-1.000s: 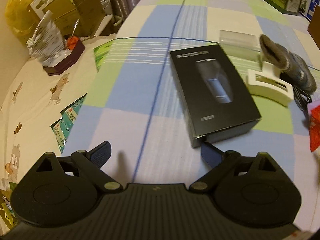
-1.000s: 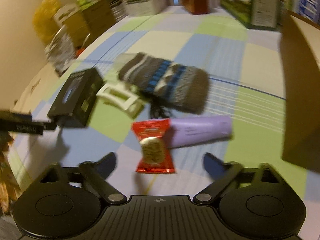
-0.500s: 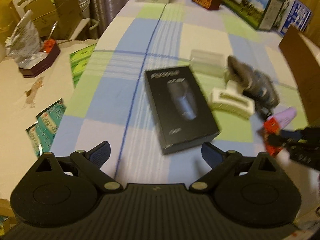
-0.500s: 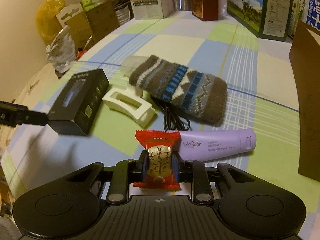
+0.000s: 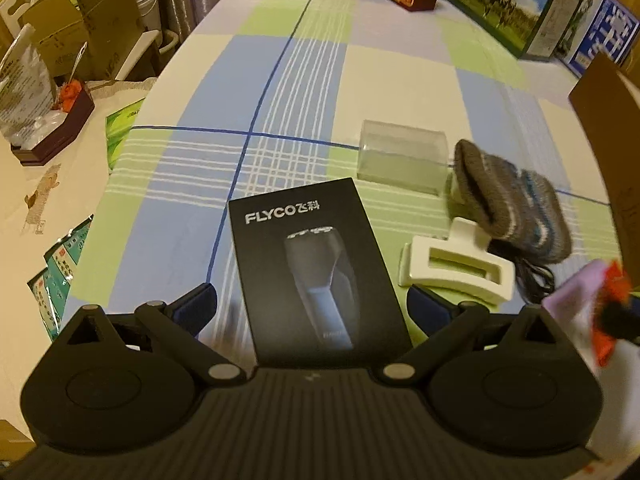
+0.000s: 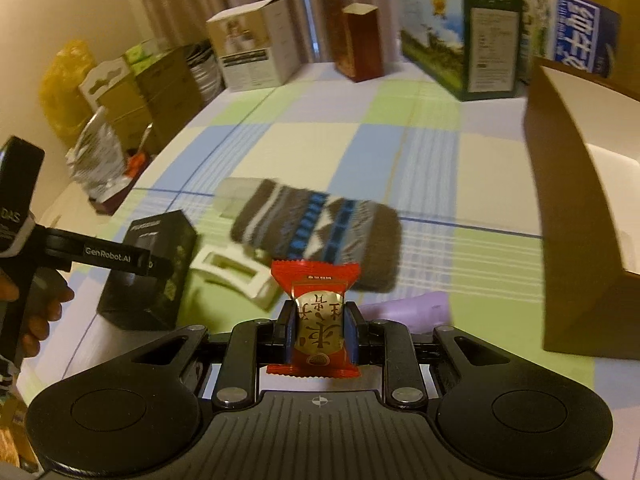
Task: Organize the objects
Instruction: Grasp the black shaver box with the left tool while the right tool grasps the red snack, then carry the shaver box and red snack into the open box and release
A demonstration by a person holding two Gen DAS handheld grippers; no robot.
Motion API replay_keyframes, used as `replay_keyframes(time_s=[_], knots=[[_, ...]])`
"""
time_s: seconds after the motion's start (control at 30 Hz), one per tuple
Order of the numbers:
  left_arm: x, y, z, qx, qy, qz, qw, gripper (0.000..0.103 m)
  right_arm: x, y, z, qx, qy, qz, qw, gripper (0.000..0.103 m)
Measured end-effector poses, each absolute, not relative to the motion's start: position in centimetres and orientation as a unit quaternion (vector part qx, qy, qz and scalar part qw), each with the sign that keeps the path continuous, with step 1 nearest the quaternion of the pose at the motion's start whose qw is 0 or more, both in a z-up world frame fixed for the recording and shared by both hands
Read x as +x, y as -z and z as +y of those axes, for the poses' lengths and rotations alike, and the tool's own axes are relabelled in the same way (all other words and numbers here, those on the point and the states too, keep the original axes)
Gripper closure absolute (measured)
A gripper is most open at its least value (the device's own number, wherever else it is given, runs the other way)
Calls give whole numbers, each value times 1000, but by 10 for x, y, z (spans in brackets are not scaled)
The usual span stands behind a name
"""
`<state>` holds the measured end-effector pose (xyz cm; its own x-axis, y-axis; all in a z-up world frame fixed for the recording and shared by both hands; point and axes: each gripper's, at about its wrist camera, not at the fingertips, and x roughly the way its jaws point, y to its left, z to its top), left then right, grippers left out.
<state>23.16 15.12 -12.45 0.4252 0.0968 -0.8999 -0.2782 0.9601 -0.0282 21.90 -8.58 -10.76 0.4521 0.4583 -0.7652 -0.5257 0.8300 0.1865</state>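
Note:
My right gripper is shut on a red and gold snack packet and holds it above the checked tablecloth; the packet shows blurred at the right edge of the left wrist view. My left gripper is open, its fingers on either side of the near end of a black FLYCO shaver box, which also shows in the right wrist view. A white plastic holder, a knitted grey pouch, a clear plastic case and a purple tube lie on the table.
An open brown cardboard box stands at the right. Cartons line the far edge: a white box, a dark red box, a green milk carton. A black cable lies by the pouch. Clutter stands left of the table.
My right gripper closed on the red packet and lifted it off the table. My left gripper moved forward, so the black box now lies between its open fingers.

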Motion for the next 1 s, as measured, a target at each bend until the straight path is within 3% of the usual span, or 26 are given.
replay_keyframes(time_s=[0.47,1.0], knots=[[239,136,146,-55,-109,527,841,24,217,96,-114,-27,-271,441,855,82],[185,111,116,-33,-112,514,850,27,207,80,-142,-13,-293,427,855,82]])
